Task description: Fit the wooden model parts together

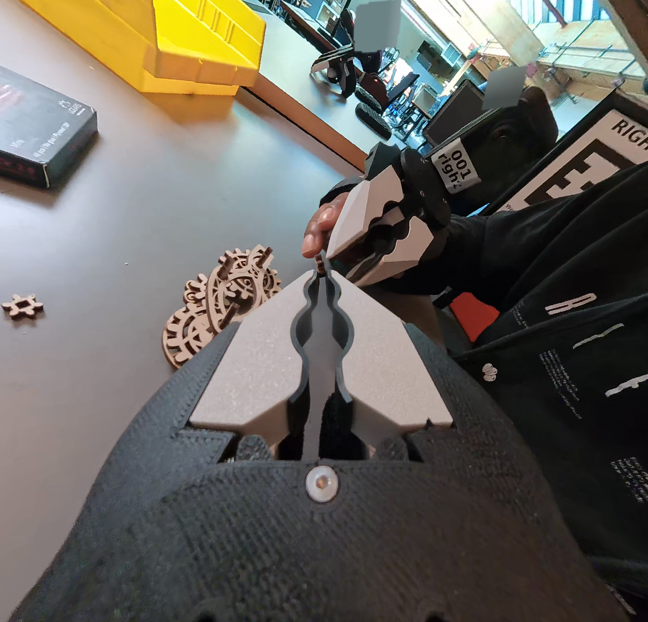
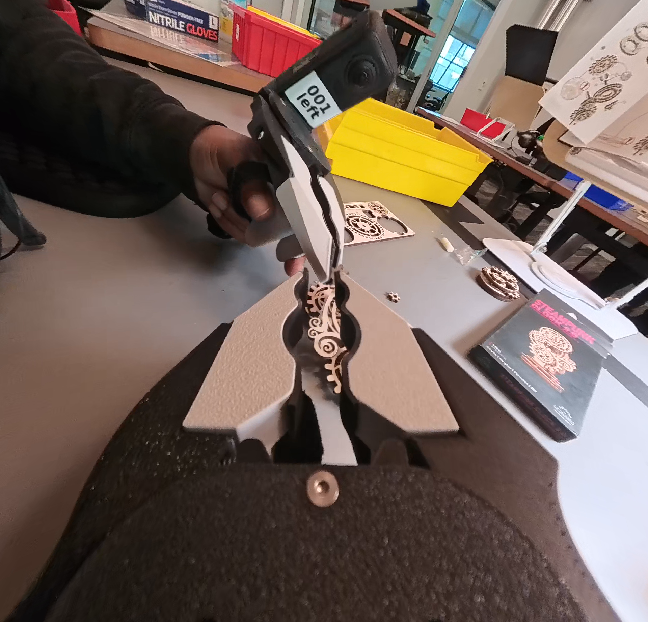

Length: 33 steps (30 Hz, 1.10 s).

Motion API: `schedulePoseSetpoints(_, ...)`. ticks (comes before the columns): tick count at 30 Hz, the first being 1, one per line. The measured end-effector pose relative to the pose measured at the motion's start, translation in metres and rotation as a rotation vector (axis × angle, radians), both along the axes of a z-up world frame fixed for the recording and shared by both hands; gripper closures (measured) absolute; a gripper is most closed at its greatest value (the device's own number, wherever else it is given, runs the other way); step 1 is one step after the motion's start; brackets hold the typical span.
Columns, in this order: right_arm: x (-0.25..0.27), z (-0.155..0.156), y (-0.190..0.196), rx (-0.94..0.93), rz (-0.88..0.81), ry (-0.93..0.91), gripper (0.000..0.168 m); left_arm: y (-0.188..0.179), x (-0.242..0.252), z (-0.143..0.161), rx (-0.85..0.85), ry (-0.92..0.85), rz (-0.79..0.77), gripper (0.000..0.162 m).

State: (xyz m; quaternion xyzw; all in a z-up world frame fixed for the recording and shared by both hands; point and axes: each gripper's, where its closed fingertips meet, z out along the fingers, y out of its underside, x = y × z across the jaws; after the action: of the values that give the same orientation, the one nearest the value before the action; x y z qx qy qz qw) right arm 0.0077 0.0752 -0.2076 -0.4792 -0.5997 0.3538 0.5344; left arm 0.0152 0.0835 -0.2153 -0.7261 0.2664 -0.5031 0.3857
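Observation:
An ornate wooden gear model (image 1: 224, 303) lies flat on the dark table with short pegs sticking up. It also shows between my right fingers in the right wrist view (image 2: 326, 324). My left gripper (image 1: 321, 274) is shut on a small dark wooden piece (image 1: 319, 264), held above the model's right edge. In the right wrist view the left gripper (image 2: 333, 267) points down between my right fingertips. My right gripper (image 2: 321, 277) is slightly open and empty, tip to tip with the left one; it also shows in the left wrist view (image 1: 340, 267).
A small loose gear (image 1: 22, 305) (image 2: 393, 296) lies nearby. A black box (image 2: 536, 367), a round gear assembly (image 2: 498, 282), a punched wooden sheet (image 2: 375, 223) and a white lamp base (image 2: 561, 275) sit to the right. Yellow bins (image 2: 403, 153) stand behind. Left and right tips are no more than a few centimetres apart. Left tips and right tips are each some 15 cm from the small loose gear (image 1: 22, 305). It turns up in the right wrist view (image 2: 394, 296) as well.

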Motion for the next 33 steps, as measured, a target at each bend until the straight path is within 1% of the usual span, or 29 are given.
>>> schedulePoseSetpoints(4,0.003,0.009,0.009,-0.026,-0.043,0.053,0.159,0.008,-0.006,0.004,0.116,0.064,0.070,0.160)
schedulePoseSetpoints(7,0.006,0.028,0.028,-0.084,-0.138,0.148,0.158,0.019,-0.015,0.012,0.212,0.100,0.164,0.160)
schedulePoseSetpoints(10,0.007,0.058,0.071,-0.063,-0.349,0.200,0.152,0.032,-0.031,0.020,0.297,0.142,0.295,0.160)
schedulePoseSetpoints(13,-0.005,0.096,0.118,-0.072,-0.464,0.212,0.139,0.041,-0.046,0.027,0.359,0.165,0.403,0.161)
schedulePoseSetpoints(17,-0.044,0.146,0.180,-0.097,-0.492,0.276,0.144,0.048,-0.058,0.028,0.377,0.175,0.471,0.161)
schedulePoseSetpoints(20,-0.074,0.166,0.235,-0.029,-0.557,0.318,0.151,0.050,-0.062,0.025,0.381,0.192,0.483,0.161)
schedulePoseSetpoints(21,-0.084,0.167,0.254,-0.020,-0.577,0.324,0.155,0.050,-0.063,0.024,0.391,0.206,0.486,0.161)
schedulePoseSetpoints(23,-0.103,0.163,0.290,-0.009,-0.613,0.314,0.155,0.051,-0.065,0.022,0.410,0.232,0.492,0.161)
schedulePoseSetpoints(26,-0.127,0.148,0.333,-0.016,-0.650,0.298,0.158,0.053,-0.068,0.020,0.415,0.243,0.505,0.161)
schedulePoseSetpoints(29,-0.143,0.139,0.360,0.003,-0.675,0.286,0.159,0.056,-0.074,0.021,0.435,0.263,0.532,0.160)
schedulePoseSetpoints(33,-0.152,0.138,0.381,0.031,-0.687,0.275,0.162,0.058,-0.076,0.019,0.439,0.279,0.535,0.160)
